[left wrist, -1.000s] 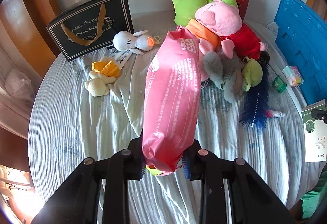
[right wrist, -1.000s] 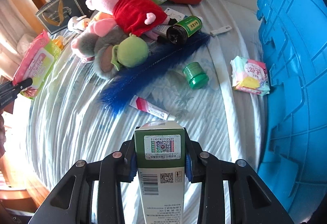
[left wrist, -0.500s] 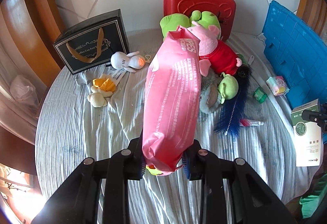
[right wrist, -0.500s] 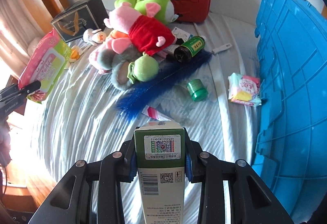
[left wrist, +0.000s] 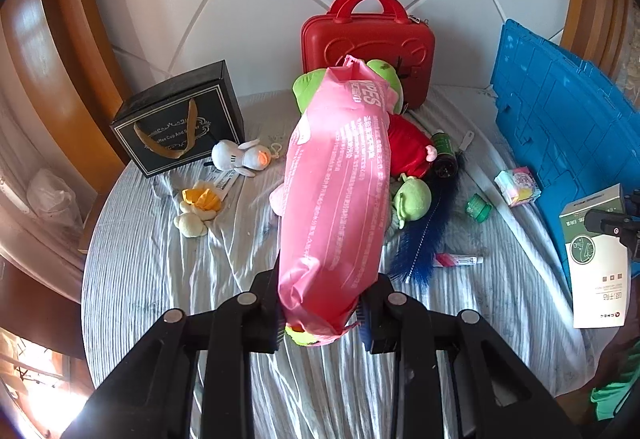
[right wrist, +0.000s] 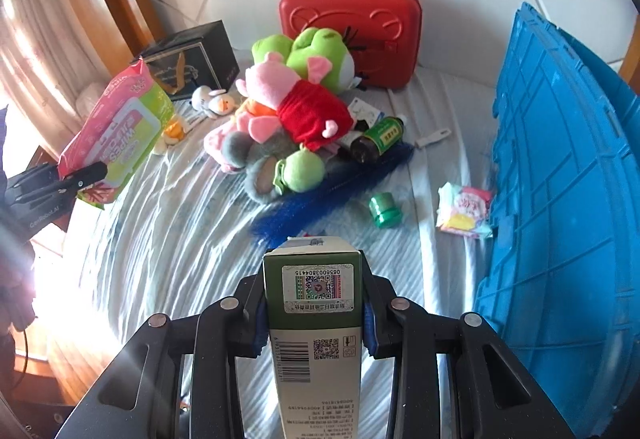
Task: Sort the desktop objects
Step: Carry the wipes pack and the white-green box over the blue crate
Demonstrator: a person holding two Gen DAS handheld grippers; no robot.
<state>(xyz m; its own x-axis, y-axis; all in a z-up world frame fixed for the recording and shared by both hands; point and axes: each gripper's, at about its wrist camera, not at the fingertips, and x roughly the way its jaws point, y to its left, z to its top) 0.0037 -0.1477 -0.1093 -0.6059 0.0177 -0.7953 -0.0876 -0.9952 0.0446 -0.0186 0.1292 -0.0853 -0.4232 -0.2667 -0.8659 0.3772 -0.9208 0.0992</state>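
Observation:
My left gripper (left wrist: 320,313) is shut on a pink pack of wet wipes (left wrist: 338,191), held well above the table and pointing away from me. From the right wrist view the same wipes pack (right wrist: 116,135) hangs at the far left. My right gripper (right wrist: 314,313) is shut on a green-and-white carton box (right wrist: 314,323), also lifted off the cloth. That carton box (left wrist: 596,255) shows at the right edge of the left wrist view. Below lie a heap of plush toys (right wrist: 292,111), a blue brush (right wrist: 332,187) and a green jar (right wrist: 384,211).
A blue crate (right wrist: 560,175) stands along the right side. A red case (right wrist: 352,19) and a black gift bag (left wrist: 180,119) stand at the back by the wall. A tissue pack (right wrist: 464,211), dark bottle (right wrist: 378,139), small tube (left wrist: 458,260), white bunny toy (left wrist: 240,157) lie on the striped cloth.
Both grippers have risen with their loads; the table and its objects look smaller and farther, and more of the wall and red case shows. Neither grip has changed.

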